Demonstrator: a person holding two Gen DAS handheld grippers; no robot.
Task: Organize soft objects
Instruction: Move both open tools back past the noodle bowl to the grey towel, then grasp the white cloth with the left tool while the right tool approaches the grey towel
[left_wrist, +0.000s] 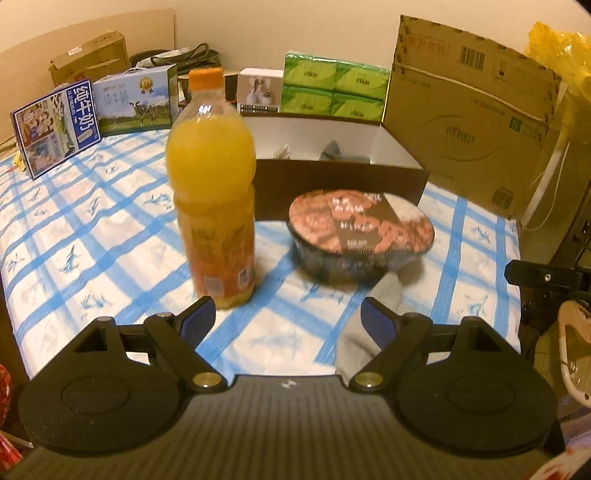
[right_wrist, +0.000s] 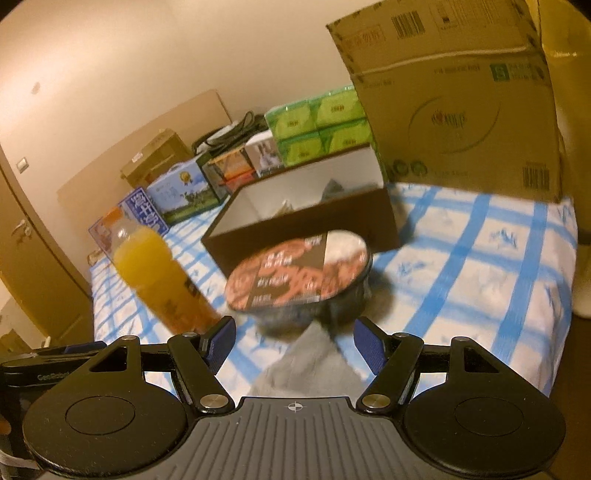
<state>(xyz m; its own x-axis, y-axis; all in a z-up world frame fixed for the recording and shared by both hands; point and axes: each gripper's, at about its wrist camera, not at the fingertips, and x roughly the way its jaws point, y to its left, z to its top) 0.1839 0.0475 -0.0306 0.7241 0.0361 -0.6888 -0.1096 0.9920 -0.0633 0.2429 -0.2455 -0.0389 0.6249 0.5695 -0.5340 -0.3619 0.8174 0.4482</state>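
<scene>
A grey sock (left_wrist: 364, 325) lies on the blue-checked cloth (left_wrist: 92, 229) in front of an instant noodle bowl (left_wrist: 360, 230). My left gripper (left_wrist: 288, 319) is open, the sock's edge by its right finger. In the right wrist view the sock (right_wrist: 310, 363) lies between my open right gripper's (right_wrist: 293, 345) fingers, just before the bowl (right_wrist: 299, 271). An open dark box (left_wrist: 332, 162) with white inside holds some soft items, partly hidden; it also shows in the right wrist view (right_wrist: 306, 218).
An orange juice bottle (left_wrist: 212, 184) stands left of the bowl, also in the right wrist view (right_wrist: 159, 280). Milk cartons (left_wrist: 55, 127), green tissue packs (left_wrist: 332, 88) and a large cardboard box (left_wrist: 469, 122) line the back. The table edge drops off at right.
</scene>
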